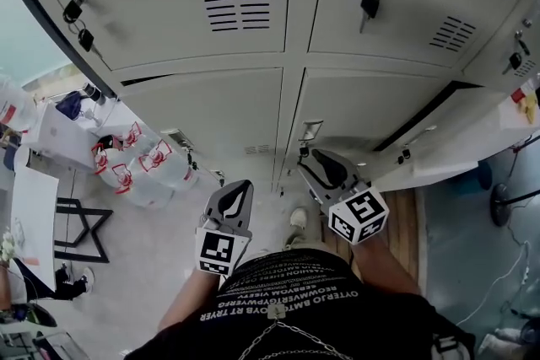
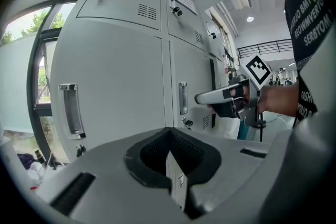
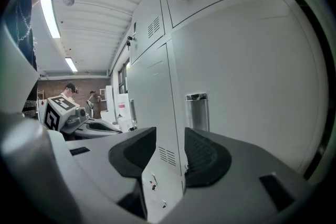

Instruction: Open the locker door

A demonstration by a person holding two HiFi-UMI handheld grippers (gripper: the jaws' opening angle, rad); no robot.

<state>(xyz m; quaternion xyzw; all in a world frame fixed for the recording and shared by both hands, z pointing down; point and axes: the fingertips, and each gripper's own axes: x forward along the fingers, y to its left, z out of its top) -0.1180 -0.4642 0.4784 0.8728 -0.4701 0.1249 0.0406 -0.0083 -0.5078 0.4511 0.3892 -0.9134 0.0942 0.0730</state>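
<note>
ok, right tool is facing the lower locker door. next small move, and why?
Probably ease the right tool forward and a little up and to the right, so that its jaws go around the handle of the locker door, then close. The jaws stand apart with nothing between them, and the handle sits just beyond them, untouched.

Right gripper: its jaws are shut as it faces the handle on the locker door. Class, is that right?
No. The right gripper view shows the right gripper with jaws apart, not shut; it does face the handle on the locker door.
</note>
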